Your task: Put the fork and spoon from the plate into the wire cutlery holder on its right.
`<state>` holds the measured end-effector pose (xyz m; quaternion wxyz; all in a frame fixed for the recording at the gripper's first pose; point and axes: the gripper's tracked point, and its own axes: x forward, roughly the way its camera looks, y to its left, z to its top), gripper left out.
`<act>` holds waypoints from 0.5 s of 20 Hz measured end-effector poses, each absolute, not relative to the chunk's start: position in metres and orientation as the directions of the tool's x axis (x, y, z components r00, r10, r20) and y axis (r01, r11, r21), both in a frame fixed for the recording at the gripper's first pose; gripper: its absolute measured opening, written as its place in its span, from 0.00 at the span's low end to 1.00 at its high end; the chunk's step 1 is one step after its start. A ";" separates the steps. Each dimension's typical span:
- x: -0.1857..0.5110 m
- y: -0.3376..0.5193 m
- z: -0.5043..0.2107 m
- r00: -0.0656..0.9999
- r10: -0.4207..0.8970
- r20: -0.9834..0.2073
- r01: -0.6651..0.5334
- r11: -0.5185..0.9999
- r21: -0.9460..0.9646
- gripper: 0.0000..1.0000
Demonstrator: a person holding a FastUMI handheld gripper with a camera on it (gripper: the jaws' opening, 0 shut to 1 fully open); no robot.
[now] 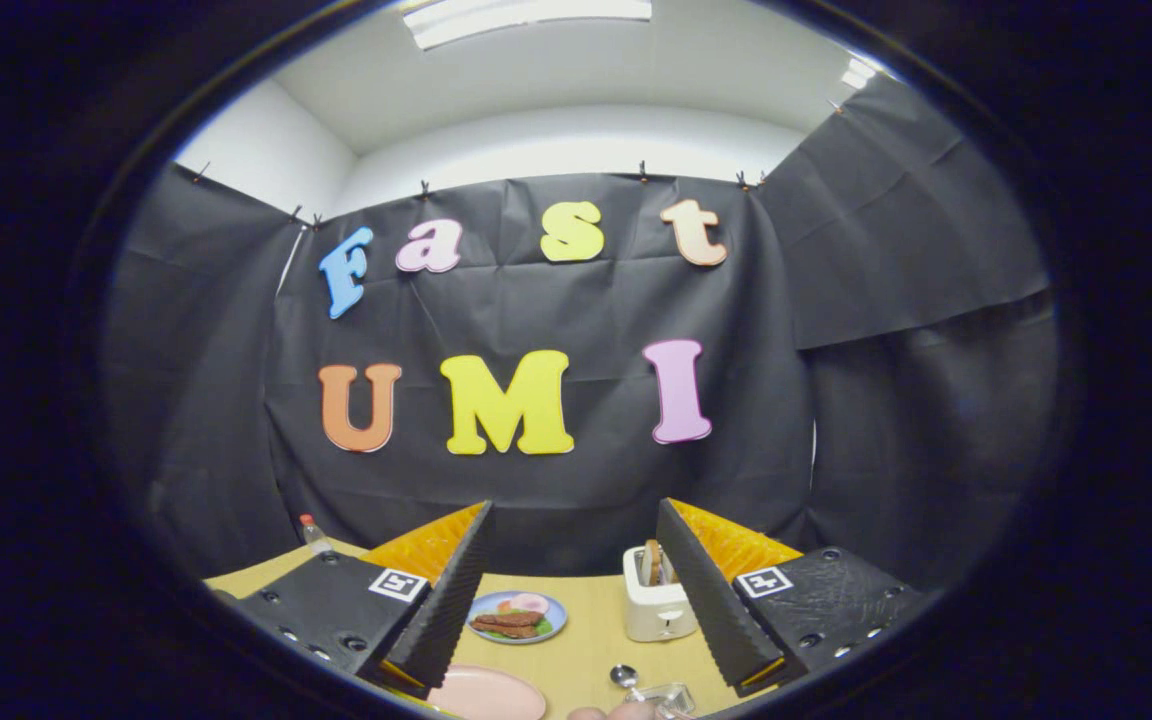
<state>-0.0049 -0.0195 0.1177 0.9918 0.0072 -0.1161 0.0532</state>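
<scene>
Gripper view: the tongs [576,600] gape wide and empty above the plate [491,693], so a blind descent risks knocking the spoon [624,677].

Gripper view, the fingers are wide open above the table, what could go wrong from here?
The gripper hangs open and empty, aimed high; the pale pink plate and shiny metal spoon sit low between its fingers, so the descent could misjudge them. The cream toaster stands close beside one finger and might get bumped.

black cloth wall [576,300] far and on both sides | white ceiling [576,80] with light panel [526,15] above | wooden tabletop [591,640] near
</scene>
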 end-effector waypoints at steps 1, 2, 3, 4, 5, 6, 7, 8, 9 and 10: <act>-0.006 -0.018 0.118 0.967 0.104 0.233 -0.106 0.994 -0.001 0.96; -0.005 -0.020 0.120 0.967 0.097 0.237 -0.100 0.995 0.000 0.96; -0.006 -0.022 0.122 0.965 0.084 0.249 -0.088 0.996 0.006 0.96; -0.007 -0.023 0.125 0.963 0.071 0.261 -0.075 0.997 0.007 0.96; -0.008 -0.026 0.127 0.962 0.059 0.267 -0.064 0.998 0.010 0.96; -0.009 -0.027 0.126 0.962 0.052 0.269 -0.058 0.998 0.016 0.96; -0.009 -0.028 0.125 0.962 0.045 0.270 -0.053 0.998 0.024 0.96; -0.009 -0.030 0.124 0.963 0.037 0.266 -0.047 0.998 0.033 0.96; -0.008 -0.031 0.122 0.965 0.032 0.262 -0.045 0.998 0.043 0.96; -0.006 -0.032 0.121 0.966 0.027 0.257 -0.042 0.998 0.053 0.96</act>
